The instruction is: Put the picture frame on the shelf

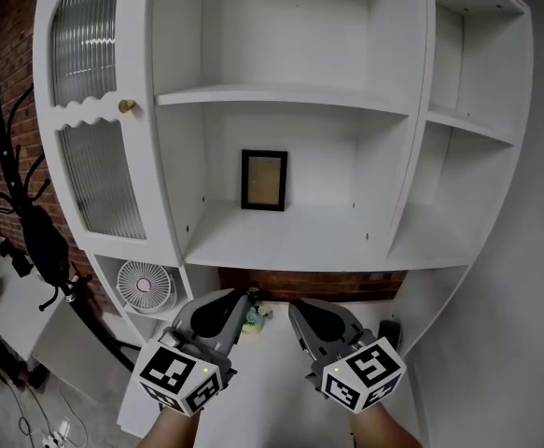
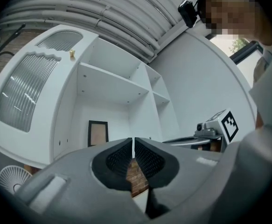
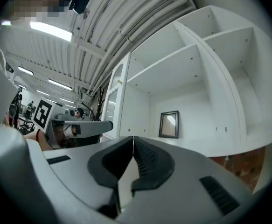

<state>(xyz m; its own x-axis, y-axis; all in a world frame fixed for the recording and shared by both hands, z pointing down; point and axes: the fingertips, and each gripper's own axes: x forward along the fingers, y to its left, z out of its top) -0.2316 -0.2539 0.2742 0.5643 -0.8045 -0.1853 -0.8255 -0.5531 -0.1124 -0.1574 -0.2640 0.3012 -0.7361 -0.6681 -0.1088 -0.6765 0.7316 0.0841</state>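
Note:
A black picture frame (image 1: 264, 180) stands upright on the middle shelf (image 1: 290, 245) of a white cabinet, leaning against the back wall; it also shows as the frame (image 2: 98, 133) in the left gripper view and the frame (image 3: 169, 124) in the right gripper view. Both grippers are held low in front of the cabinet, well apart from the frame. My left gripper (image 1: 250, 296) (image 2: 134, 140) is shut with nothing between its pads. My right gripper (image 1: 293, 308) (image 3: 133, 139) is shut and empty too.
The cabinet has a ribbed glass door (image 1: 99, 171) with a brass knob (image 1: 126, 106) at the left and narrow side shelves (image 1: 467, 124) at the right. A small white fan (image 1: 145, 287) sits below. A black coat stand (image 1: 24, 213) is at the far left.

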